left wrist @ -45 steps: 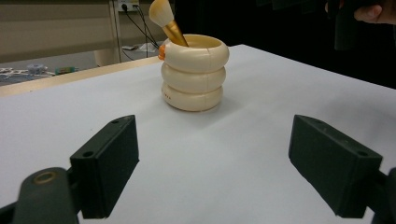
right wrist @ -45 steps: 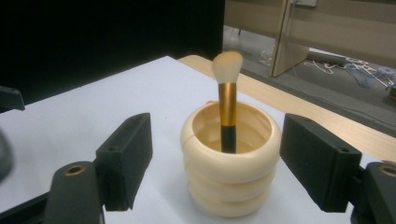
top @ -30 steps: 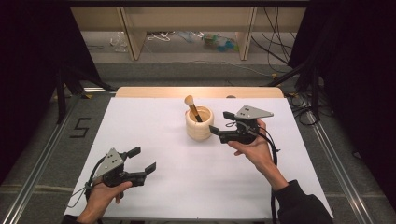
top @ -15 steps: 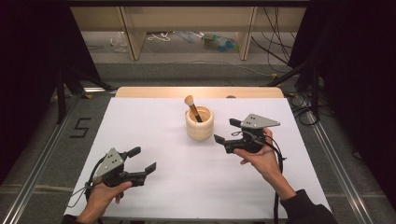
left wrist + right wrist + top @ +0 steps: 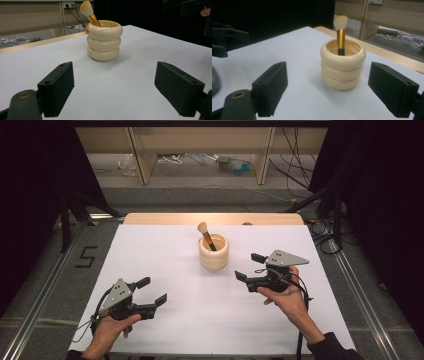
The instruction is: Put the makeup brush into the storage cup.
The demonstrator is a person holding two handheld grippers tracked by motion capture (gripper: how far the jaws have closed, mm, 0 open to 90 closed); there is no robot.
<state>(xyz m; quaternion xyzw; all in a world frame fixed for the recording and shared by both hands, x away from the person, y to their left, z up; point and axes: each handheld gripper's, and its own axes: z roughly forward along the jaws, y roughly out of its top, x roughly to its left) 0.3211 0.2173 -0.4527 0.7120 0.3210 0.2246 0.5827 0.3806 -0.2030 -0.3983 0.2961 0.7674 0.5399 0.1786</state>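
Left gripper (image 5: 152,291), held in the person's left hand (image 5: 111,330) at the near left of the white table (image 5: 165,255): jaws spread wide, nothing between them, nothing touched; they hang just above the surface. In the left gripper view the same jaws stand far apart with bare table between them, aimed toward the holder (image 5: 104,41), which stands well apart from them. Centre: the cream ribbed holder (image 5: 214,252) stands upright on the far middle of the table, between the two grippers and beyond both. A makeup brush (image 5: 206,235) with a gold ferrule stands in it, bristle head up and leaning toward the far left. In the right gripper view the holder (image 5: 343,65) shows between the jaws but beyond them, untouched, with the brush (image 5: 341,35) rising from it. Right gripper (image 5: 250,266), held in the person's right hand (image 5: 286,296) just to the near right of the holder: jaws spread wide, empty, pointing left, clear of the holder. Change from the earlier frames: the right gripper was close beside the holder's rim a second ago and has since drawn back toward the person and to the right, jaws equally open throughout. The left gripper, the holder and the brush have kept their places.
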